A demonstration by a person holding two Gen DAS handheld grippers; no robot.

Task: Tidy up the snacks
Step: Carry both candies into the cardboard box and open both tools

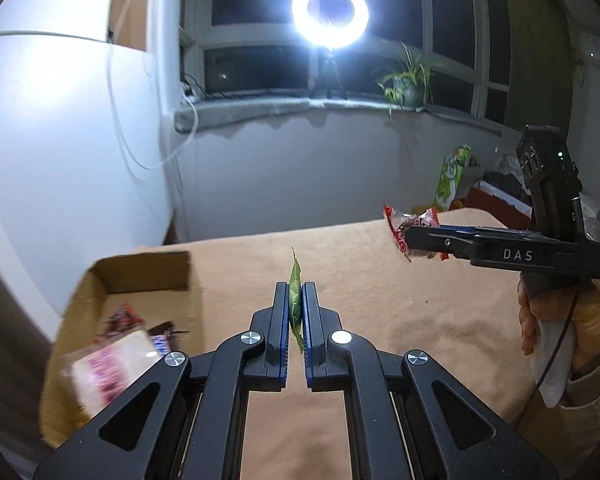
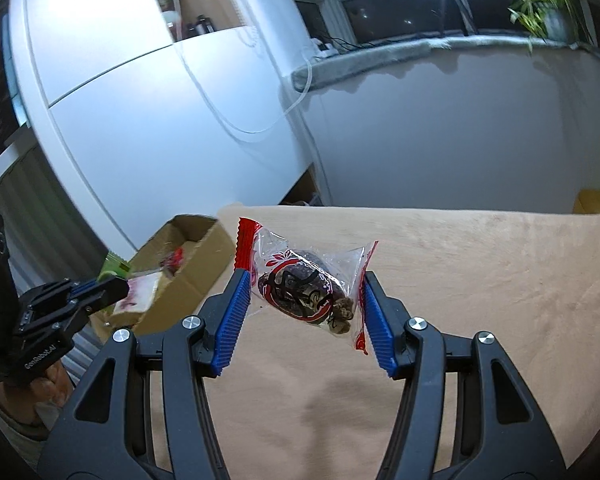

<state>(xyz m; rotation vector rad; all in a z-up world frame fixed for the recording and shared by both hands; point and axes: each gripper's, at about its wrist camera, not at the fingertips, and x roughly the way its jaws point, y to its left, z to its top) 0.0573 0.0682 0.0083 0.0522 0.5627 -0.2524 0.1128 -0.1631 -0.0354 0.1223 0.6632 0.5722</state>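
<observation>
At the far left, an open cardboard box (image 1: 148,280) sits at the edge of the worktop (image 1: 380,288), which is draped in a tan cloth. Inside the box lie several wrapped snacks, among them a pale packet with pink print (image 1: 108,368) and a dark red wrapper (image 1: 122,318); their details are blurred.

Next along, the left tool (image 1: 296,304) is raised above the cloth, its blue-padded jaws pressed together on a thin green wrapper (image 1: 295,280) held edge-on, with a tip of the wrapper showing above the pads.

Further right, the right tool (image 2: 304,292) is also held clear of the worktop, gripped by a hand (image 1: 556,320) with a pale sleeve. Its jaws stand partly apart and are clamped on a clear packet with red ends (image 2: 300,280), containing dark pieces, with one pad on each side.

Behind, a ring light (image 1: 330,12) shines at the window and a potted plant (image 1: 408,80) stands on the sill.
</observation>
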